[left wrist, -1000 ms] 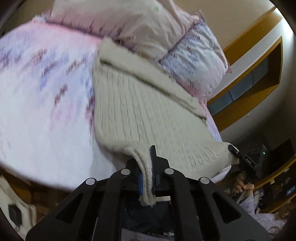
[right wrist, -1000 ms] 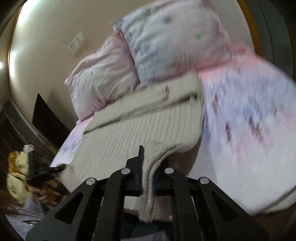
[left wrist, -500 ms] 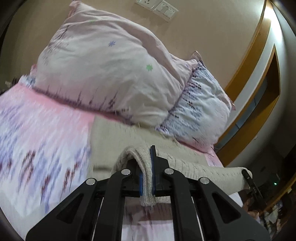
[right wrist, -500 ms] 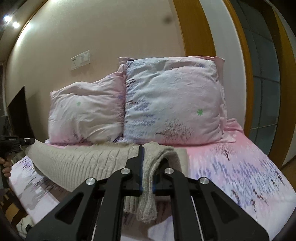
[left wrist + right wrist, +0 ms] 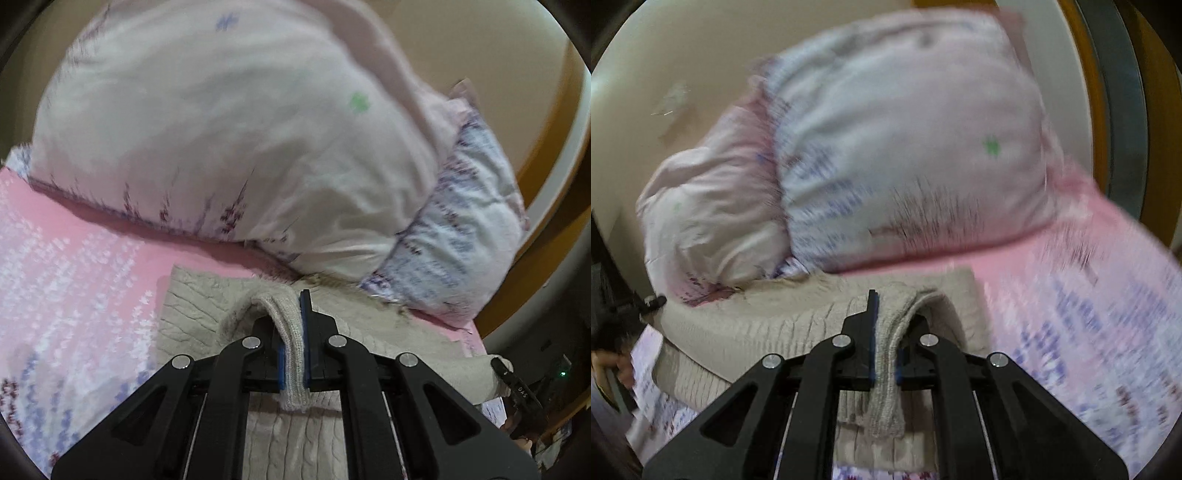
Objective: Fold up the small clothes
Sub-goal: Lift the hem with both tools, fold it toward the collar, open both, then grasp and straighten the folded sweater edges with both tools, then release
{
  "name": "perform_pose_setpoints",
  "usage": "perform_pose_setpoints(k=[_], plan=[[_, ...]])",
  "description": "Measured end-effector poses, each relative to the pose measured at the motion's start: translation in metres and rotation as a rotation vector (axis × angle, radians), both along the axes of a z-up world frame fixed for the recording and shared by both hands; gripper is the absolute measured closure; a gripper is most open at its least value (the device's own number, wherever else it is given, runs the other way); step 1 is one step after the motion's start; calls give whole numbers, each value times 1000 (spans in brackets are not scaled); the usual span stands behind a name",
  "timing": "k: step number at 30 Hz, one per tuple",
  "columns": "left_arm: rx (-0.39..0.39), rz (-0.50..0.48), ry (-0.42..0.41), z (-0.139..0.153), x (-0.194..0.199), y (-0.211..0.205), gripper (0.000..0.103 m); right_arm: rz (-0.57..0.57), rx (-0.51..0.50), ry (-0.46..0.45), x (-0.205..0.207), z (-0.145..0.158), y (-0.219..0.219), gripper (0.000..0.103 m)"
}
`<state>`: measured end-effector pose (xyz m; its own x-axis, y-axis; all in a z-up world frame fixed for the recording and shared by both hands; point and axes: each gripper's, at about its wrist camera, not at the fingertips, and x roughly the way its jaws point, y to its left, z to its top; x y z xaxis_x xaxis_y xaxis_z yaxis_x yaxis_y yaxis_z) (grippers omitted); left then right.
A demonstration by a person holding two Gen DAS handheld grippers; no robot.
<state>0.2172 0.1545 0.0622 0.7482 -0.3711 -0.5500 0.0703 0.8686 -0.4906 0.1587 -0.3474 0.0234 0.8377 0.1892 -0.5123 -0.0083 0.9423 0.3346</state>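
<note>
While both claws are pinching ribbed hem corners of the beige cable-knit sweater (image 5: 192, 314) lying on the pink floral bedsheet (image 5: 74, 266) near pillows, uneven travel risks a skewed fold.

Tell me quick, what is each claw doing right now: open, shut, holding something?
Left claw: shut on the beige knit sweater, pinching its edge.
Right claw: shut on the same sweater, at another part of its edge.
</note>
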Motion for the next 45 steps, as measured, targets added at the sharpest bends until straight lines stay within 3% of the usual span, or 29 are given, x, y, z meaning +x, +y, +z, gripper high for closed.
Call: perform_pose_setpoints(k=[9,15,16,17,19,23,26,28,30,32,33,35,37,41,45], plan=[[-73,22,134,-40,35,-1,97,-21,271,244,59,-41,-25,89],[-113,8,161,-45,41,-3,97,64,357,276,51,-38,-30,87],[-121,6,161,-45,42,-2,97,69,359,274,50,-36,-31,95],[-123,6,158,-45,44,-2,97,71,356,262,50,-33,-31,95],[-137,11,155,-46,46,-2,97,35,336,228,50,-28,-34,95],[-202,33,188,-53,57,-1,97,-21,420,233,69,-35,-40,95],[-258,48,224,-61,64,1,97,-60,443,293,85,-49,-42,87],[-272,48,229,-61,65,2,97,-59,507,305,91,-58,-44,68],[-280,41,236,-60,66,2,91,-58,535,274,93,-58,-44,55],[-312,27,219,-58,68,3,59,-55,560,252,95,-55,-43,43],[-326,23,195,-55,67,2,52,-60,565,245,97,-54,-42,39],[-302,30,157,-46,66,-1,27,-73,544,247,101,-54,-41,39],[-259,40,129,-38,65,-4,20,-87,511,265,104,-58,-39,40],[-225,23,115,-31,56,0,20,-105,448,258,93,-53,-40,45],[-128,-28,97,-25,27,9,22,-148,258,204,53,-32,-53,46]])
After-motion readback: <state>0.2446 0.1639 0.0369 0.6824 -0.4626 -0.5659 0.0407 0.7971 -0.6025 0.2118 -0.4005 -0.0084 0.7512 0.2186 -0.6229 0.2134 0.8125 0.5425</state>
